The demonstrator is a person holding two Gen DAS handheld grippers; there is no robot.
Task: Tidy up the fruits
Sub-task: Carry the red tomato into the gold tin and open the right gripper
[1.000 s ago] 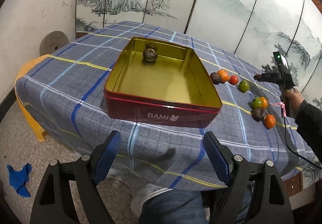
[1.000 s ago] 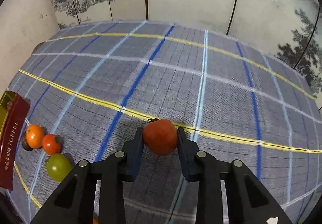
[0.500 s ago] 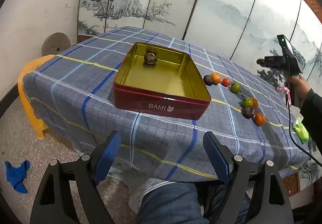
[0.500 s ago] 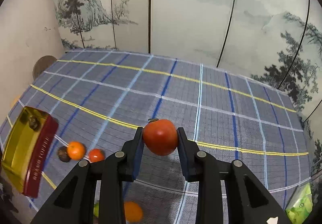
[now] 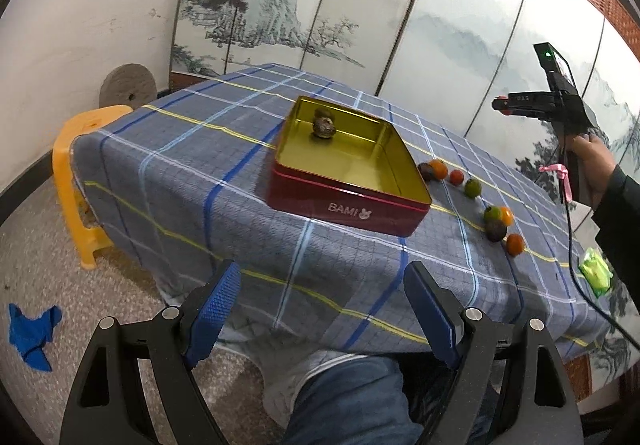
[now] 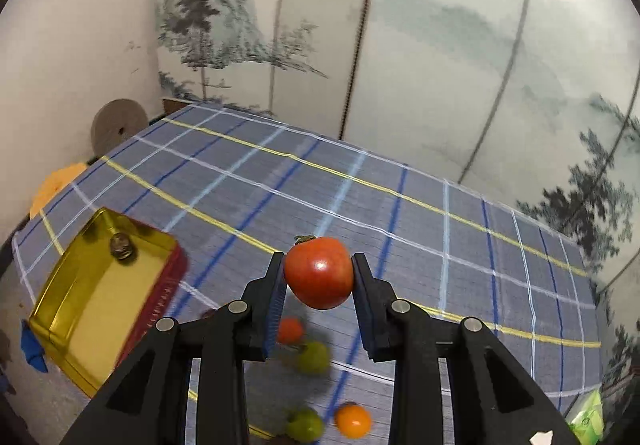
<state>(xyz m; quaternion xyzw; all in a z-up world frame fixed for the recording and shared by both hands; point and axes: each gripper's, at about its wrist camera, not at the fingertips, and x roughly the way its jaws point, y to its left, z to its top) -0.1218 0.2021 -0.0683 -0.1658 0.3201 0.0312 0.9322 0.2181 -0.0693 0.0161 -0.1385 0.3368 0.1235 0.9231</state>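
My right gripper (image 6: 319,277) is shut on a red tomato (image 6: 319,272) and holds it high above the checked table. It also shows in the left wrist view (image 5: 500,104), raised at the right. A red tin with a gold inside (image 5: 400,173) stands on the table and holds one dark brown fruit (image 5: 323,127). The tin also shows in the right wrist view (image 6: 60,309), at the lower left. Several small orange, red, green and dark fruits (image 5: 473,188) lie in a row right of the tin. My left gripper (image 5: 322,313) is open and empty, off the table's near edge.
A yellow plastic stool (image 5: 76,149) stands at the table's left end. A round grey stone (image 5: 128,83) leans on the wall. A green packet (image 5: 596,271) lies at the table's right edge. A blue cloth (image 5: 32,329) lies on the floor. Painted screens stand behind.
My right gripper has risen with the tomato and swung left, bringing the tin into its view. My left gripper has pulled back and away from the table, still open.
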